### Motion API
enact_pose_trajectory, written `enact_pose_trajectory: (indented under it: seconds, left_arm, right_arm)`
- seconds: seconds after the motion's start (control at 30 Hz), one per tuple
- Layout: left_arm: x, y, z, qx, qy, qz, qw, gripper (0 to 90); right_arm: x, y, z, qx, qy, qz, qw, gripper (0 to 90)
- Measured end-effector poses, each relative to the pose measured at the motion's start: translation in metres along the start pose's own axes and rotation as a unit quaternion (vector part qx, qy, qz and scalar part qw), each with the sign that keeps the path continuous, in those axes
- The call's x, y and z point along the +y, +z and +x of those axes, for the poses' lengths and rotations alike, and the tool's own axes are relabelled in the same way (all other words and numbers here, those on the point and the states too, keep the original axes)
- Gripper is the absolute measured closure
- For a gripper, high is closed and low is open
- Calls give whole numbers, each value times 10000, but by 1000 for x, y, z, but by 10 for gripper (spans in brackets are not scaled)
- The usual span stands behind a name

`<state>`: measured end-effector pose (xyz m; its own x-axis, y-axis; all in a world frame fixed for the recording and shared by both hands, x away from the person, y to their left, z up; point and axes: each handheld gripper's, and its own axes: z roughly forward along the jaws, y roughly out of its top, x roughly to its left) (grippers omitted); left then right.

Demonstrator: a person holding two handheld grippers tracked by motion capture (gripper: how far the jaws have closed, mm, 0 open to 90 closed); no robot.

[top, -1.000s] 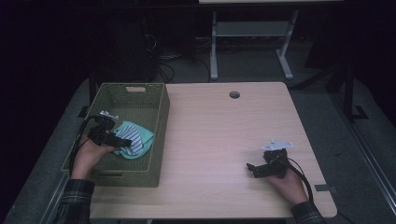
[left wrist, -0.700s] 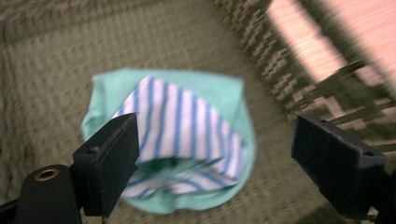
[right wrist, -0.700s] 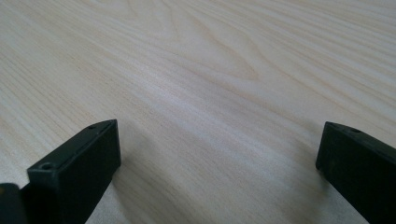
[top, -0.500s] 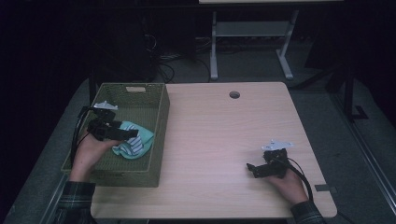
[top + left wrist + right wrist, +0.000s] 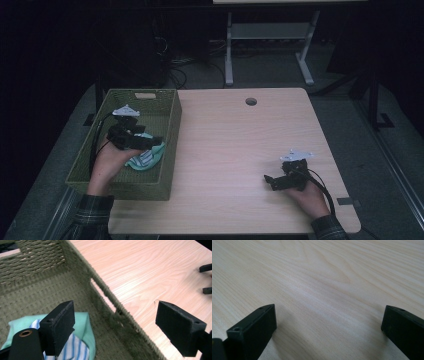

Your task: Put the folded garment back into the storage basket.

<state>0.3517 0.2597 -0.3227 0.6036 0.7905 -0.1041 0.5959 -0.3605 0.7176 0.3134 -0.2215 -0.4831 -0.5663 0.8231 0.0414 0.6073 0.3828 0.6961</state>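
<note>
Your left claw (image 5: 117, 325) hangs spread over the green striped cloth (image 5: 82, 340) in the woven basket (image 5: 165, 125); your right claw (image 5: 329, 332) rests spread on the worktop (image 5: 240, 145). No writing is legible.

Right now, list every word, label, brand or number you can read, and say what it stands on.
None: no readable text anywhere.
Cloth in the basket: green with blue and white stripes, no lettering.
Left tongs, right tongs: plain black, open.
Table: bare wood grain.
</note>
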Motion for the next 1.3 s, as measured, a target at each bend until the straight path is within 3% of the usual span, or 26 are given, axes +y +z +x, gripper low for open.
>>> enact_pose_trajectory:
  seconds: [0.77,1.3]
  left_arm:
    - [13,31,-39,-378,282,-107,9988,155]
    - [20,59,-78,-626,585,-98,9963,155]
  right_arm:
    - [0,0,0,0,-1,-3,10000,0]
    - [0,0,0,5,0,-5,10000,0]
